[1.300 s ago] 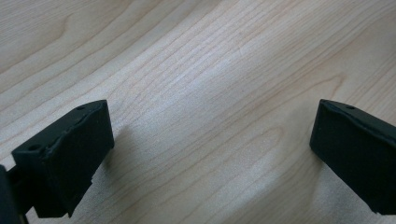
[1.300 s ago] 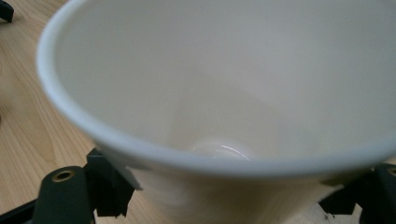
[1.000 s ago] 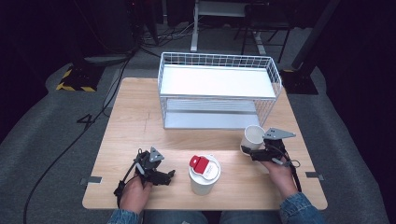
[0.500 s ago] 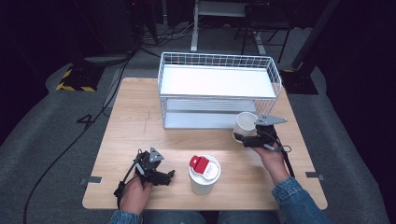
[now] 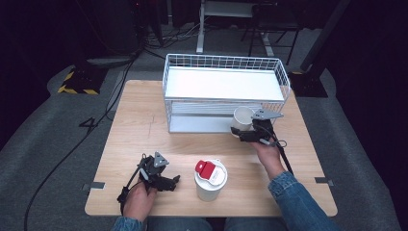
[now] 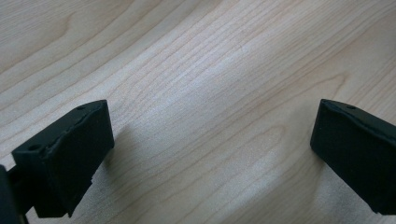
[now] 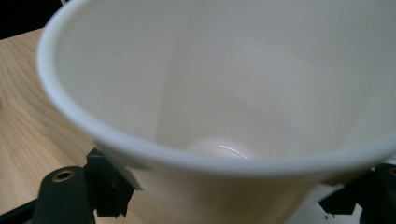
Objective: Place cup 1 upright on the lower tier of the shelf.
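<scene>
**White cup held at the front of the wire rack**

While my left gripper (image 5: 166,182) rests low over the wooden table (image 5: 144,130) with its jaws spread wide and only bare wood between them, my right gripper (image 5: 240,131) is clenched on the white cup (image 5: 242,118). I hold that cup at the front of the white wire rack (image 5: 226,91), by the rack's lower level, near its right end. In the right gripper view the cup (image 7: 224,93) tilts its open, empty mouth toward the camera, my jaws pressing its wall from either side. A white lidded cup with a red tab (image 5: 210,179) stands near the table's front edge, just beside my left gripper.
</scene>
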`<state>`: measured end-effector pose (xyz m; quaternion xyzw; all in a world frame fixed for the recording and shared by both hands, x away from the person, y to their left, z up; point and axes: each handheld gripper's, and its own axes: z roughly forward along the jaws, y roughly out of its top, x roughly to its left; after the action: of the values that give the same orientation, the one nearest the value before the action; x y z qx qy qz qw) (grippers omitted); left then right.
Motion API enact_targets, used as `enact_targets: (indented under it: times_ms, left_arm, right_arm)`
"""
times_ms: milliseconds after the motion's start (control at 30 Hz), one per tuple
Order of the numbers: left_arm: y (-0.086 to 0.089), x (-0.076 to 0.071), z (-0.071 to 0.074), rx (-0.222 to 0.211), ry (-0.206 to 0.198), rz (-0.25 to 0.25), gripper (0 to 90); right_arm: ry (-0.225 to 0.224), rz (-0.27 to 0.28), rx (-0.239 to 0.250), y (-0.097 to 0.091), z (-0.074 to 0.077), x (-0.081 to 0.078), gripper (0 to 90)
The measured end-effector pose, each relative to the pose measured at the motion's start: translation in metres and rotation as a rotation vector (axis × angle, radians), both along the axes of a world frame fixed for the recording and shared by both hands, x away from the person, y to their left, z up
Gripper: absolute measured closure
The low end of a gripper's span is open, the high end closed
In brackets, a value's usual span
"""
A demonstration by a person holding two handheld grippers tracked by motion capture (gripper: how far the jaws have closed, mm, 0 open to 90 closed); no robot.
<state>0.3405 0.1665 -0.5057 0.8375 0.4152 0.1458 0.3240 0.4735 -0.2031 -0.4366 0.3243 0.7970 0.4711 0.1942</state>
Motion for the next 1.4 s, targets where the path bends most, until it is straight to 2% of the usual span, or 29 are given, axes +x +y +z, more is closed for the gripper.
enact_targets:
  times_ms: [67, 300, 533, 567, 667, 767, 867, 1067, 1267, 1400]
  left_arm:
    - [0.0, 0.0, 0.0, 0.0, -0.001, 0.001, 0.0]
    - [0.0, 0.001, 0.0, 0.003, -0.005, 0.002, 0.1]
    - [0.0, 0.001, 0.0, 0.001, 0.002, -0.001, 0.2]
    - [0.0, 0.001, 0.0, -0.001, 0.002, 0.001, 0.1]
    - [0.0, 0.001, 0.0, 0.0, 0.002, 0.001, 0.2]
    - [0.0, 0.001, 0.0, -0.001, 0.0, 0.0, 0.2]
    - [0.001, 0.001, 0.001, 0.0, 0.005, -0.001, 0.2]
    - [0.001, 0.001, 0.0, -0.002, 0.003, 0.0, 0.2]
    - [0.001, 0.001, 0.0, -0.007, 0.004, -0.002, 0.2]
    - [0.001, 0.001, 0.0, -0.01, 0.004, -0.003, 0.1]
  right_arm:
    - [0.007, -0.01, 0.016, 0.003, -0.005, 0.005, 23.0]
    - [0.005, -0.046, 0.016, 0.011, -0.017, 0.014, 22.9]
    - [-0.001, -0.072, 0.046, 0.015, -0.023, 0.022, 23.0]
    - [0.008, -0.091, 0.047, 0.017, -0.024, 0.024, 22.9]
    - [0.002, -0.109, 0.042, 0.021, -0.024, 0.029, 22.9]
    - [-0.013, -0.103, 0.047, 0.027, -0.025, 0.033, 22.9]
    - [-0.004, -0.104, 0.027, 0.034, -0.028, 0.036, 23.0]
    - [-0.02, -0.107, 0.009, 0.047, -0.031, 0.042, 22.9]
    - [-0.012, -0.127, 0.028, 0.051, -0.036, 0.048, 22.9]
    - [-0.022, -0.135, 0.009, 0.055, -0.037, 0.053, 22.9]
